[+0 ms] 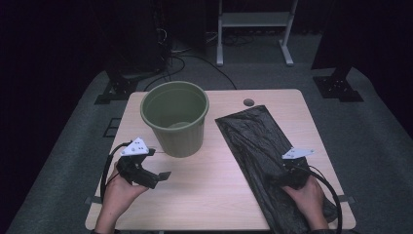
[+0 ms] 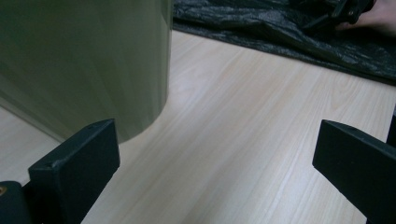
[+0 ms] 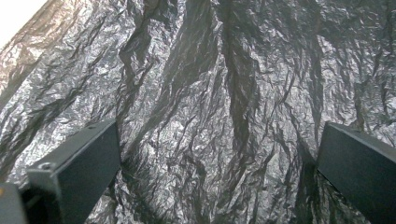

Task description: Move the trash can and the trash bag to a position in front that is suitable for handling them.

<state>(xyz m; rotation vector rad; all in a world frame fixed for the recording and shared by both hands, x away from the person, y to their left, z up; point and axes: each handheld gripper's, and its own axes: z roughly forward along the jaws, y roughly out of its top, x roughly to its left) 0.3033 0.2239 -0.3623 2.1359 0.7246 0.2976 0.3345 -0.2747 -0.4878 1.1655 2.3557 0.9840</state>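
A black plastic bag [image 1: 263, 156] is seen spread flat and crinkled to the right of a green bucket [image 1: 175, 117], from level with the bucket's rim back toward the table's [image 1: 204, 195] near edge. The right gripper [image 1: 291, 171] is held over the near part of the bag, on the side away from the bucket; in the right gripper view its jaws are spread wide over the wrinkled film [image 3: 210, 112], with nothing clamped between them. The left gripper [image 1: 155, 176] is held just in front of the bucket's base, its jaws likewise parted and empty over bare wood [image 2: 224, 154], with the bucket wall [image 2: 84, 60] close beside one jaw.
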